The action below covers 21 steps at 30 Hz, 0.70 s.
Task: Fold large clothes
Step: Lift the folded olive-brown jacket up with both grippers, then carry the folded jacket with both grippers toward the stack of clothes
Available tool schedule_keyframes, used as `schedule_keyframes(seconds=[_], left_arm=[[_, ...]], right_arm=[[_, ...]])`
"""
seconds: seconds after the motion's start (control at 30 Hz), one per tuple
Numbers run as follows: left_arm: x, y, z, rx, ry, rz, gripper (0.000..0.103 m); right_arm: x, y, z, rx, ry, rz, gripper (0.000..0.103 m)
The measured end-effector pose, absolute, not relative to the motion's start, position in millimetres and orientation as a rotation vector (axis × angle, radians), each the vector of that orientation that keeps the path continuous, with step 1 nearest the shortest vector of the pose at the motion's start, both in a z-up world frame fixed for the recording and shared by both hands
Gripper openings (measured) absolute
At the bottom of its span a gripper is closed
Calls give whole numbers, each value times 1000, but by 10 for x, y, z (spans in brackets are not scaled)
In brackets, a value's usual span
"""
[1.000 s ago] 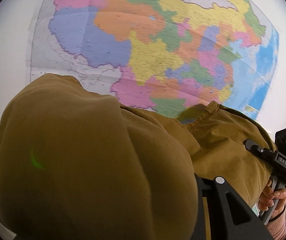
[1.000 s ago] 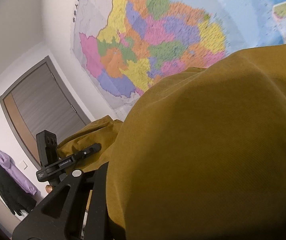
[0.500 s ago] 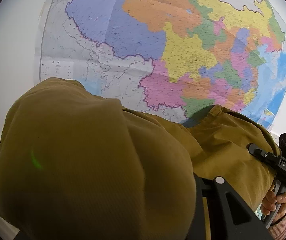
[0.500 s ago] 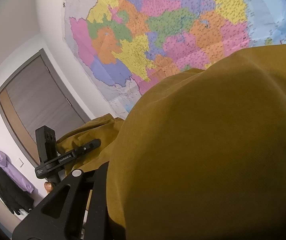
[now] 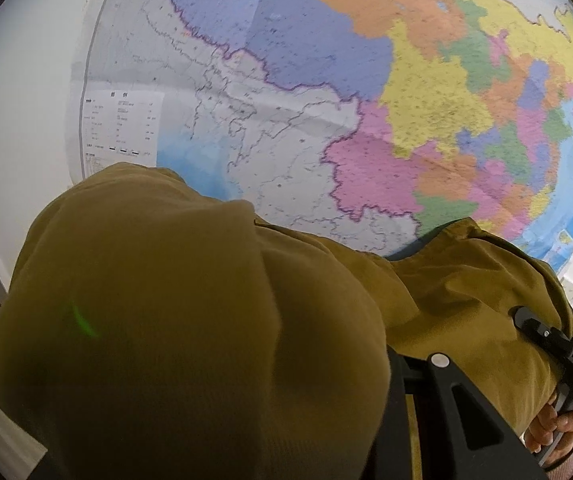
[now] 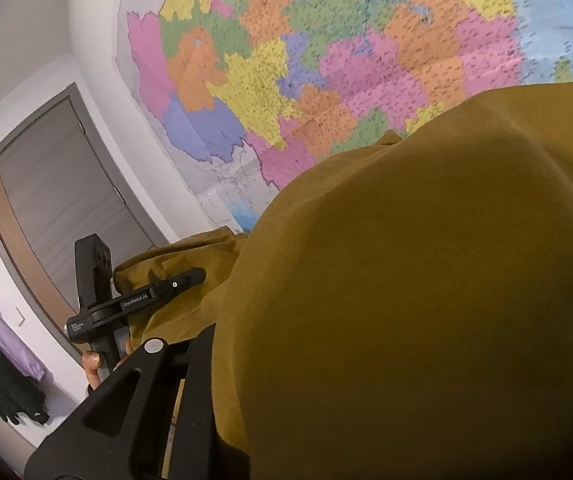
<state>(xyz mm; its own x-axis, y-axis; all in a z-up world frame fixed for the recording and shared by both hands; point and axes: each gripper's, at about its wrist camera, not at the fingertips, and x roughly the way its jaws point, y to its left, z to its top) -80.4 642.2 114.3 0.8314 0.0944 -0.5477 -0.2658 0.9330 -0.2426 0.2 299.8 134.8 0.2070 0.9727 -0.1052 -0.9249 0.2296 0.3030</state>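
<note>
The mustard garment is draped over the left hand-held gripper and the right hand-held gripper, before a wall map. Both appear clamped on its cloth, though the fingertips are hidden.

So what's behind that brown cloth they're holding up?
Behind the brown cloth hangs a big colourful wall map. The cloth covers the map's lower edge and everything below it. In the right view, a grey door shows beside the map.
</note>
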Motion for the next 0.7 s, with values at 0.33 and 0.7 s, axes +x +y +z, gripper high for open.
schedule_keyframes(seconds=[0.33,0.7], left_arm=[[-516,6773,384,-354,705,264,27],[-560,6846,20,-345,766,336,51]], right_arm=[[127,3430,744,97,397,1318,17],[261,3157,257,158,607,1361,61]])
